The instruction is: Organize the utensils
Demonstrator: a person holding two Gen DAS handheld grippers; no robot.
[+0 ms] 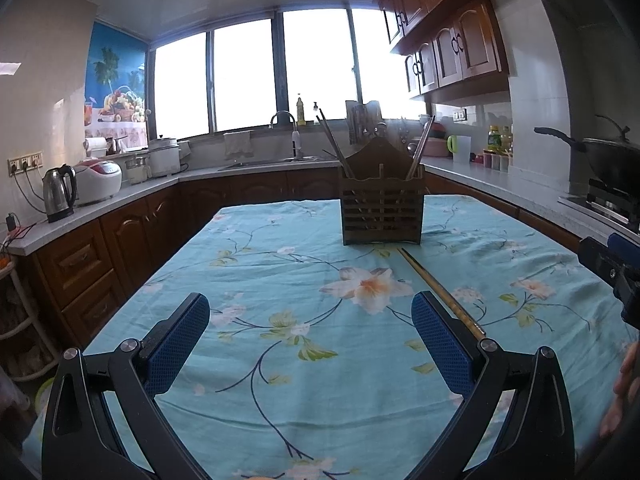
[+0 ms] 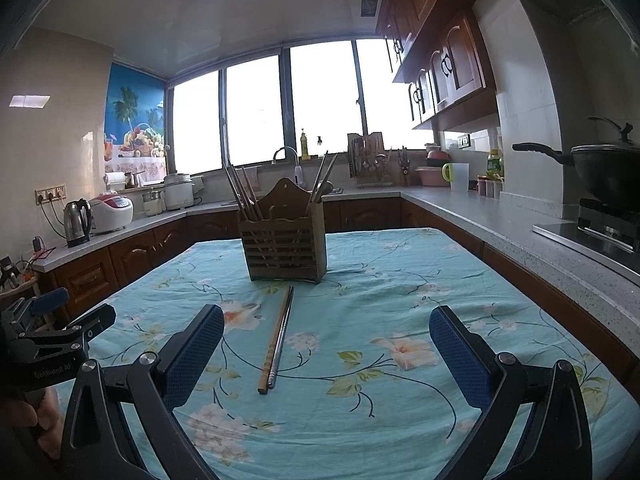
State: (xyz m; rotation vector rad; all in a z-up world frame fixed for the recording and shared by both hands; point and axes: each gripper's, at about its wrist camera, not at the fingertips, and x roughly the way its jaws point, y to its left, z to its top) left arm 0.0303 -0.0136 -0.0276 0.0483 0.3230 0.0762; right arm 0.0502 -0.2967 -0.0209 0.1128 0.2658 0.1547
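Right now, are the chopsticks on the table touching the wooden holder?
Apart. The right wrist view shows a strip of blue tablecloth between the far tips of the chopsticks and the base of the wooden holder.

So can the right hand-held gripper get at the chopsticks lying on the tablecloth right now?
Probably yes. The right hand-held gripper is open, and the chopsticks lie bare on the tablecloth ahead between its fingers, in front of the wooden holder, with nothing covering them.
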